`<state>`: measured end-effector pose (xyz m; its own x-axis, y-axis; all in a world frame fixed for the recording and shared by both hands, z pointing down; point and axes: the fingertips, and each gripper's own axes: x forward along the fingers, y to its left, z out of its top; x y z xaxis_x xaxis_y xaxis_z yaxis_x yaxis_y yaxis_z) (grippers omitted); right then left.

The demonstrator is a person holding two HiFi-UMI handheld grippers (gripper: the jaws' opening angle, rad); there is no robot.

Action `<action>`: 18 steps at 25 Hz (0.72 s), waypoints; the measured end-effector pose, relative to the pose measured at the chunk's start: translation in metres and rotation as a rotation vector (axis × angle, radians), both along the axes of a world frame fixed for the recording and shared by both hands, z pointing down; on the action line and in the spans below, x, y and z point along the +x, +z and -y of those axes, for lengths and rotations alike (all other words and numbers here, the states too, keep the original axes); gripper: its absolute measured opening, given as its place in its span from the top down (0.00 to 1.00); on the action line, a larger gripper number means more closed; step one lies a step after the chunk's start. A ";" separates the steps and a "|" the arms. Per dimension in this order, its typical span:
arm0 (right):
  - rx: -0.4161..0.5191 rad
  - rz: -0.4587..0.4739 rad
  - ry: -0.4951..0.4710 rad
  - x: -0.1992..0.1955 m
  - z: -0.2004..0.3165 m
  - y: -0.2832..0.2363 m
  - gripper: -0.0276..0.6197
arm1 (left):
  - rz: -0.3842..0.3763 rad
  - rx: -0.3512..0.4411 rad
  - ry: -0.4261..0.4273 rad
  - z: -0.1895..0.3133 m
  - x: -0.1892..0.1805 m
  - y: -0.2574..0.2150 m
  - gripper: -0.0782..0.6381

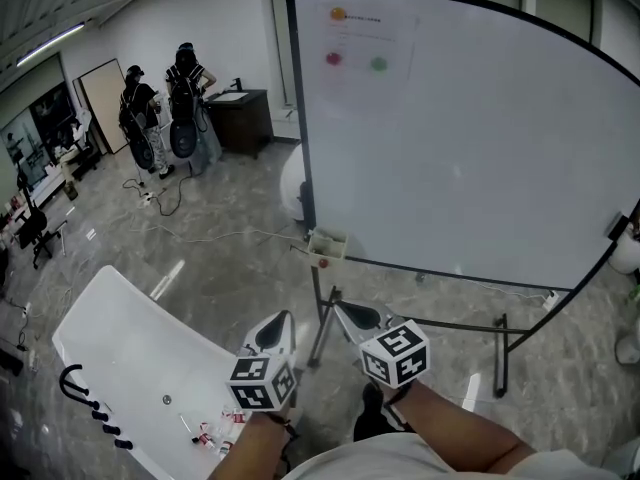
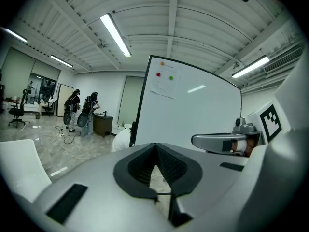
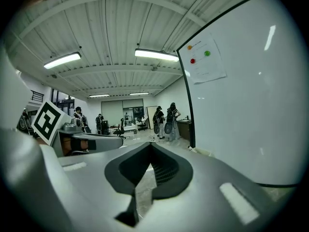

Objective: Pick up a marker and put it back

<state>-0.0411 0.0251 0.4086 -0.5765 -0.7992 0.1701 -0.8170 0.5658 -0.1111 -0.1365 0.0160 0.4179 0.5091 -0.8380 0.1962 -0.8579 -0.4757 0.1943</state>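
A large whiteboard (image 1: 470,138) on a wheeled stand fills the right of the head view. A small white holder (image 1: 327,243) hangs at its lower left corner, and I cannot tell what it holds. My left gripper (image 1: 277,326) and right gripper (image 1: 352,315) are held side by side below that corner, a little short of the board. Both point toward the board, jaws together, with nothing between them. The left gripper view shows its jaws (image 2: 155,146) meeting, with the right gripper (image 2: 226,141) beside them. In the right gripper view the jaws (image 3: 150,145) are likewise shut and bare. No marker is clearly in view.
A white table (image 1: 130,348) stands at the lower left with small red-and-white items (image 1: 215,432) and black hooks (image 1: 90,400) on it. The board's stand legs (image 1: 420,323) cross the floor ahead. Two people (image 1: 165,113) stand far back by a dark cabinet (image 1: 240,118). Cables (image 1: 200,233) lie on the floor.
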 end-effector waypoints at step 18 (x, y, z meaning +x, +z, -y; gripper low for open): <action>-0.133 -0.143 -0.213 0.050 0.272 0.090 0.95 | -0.001 -0.095 -0.174 0.210 0.043 0.061 0.89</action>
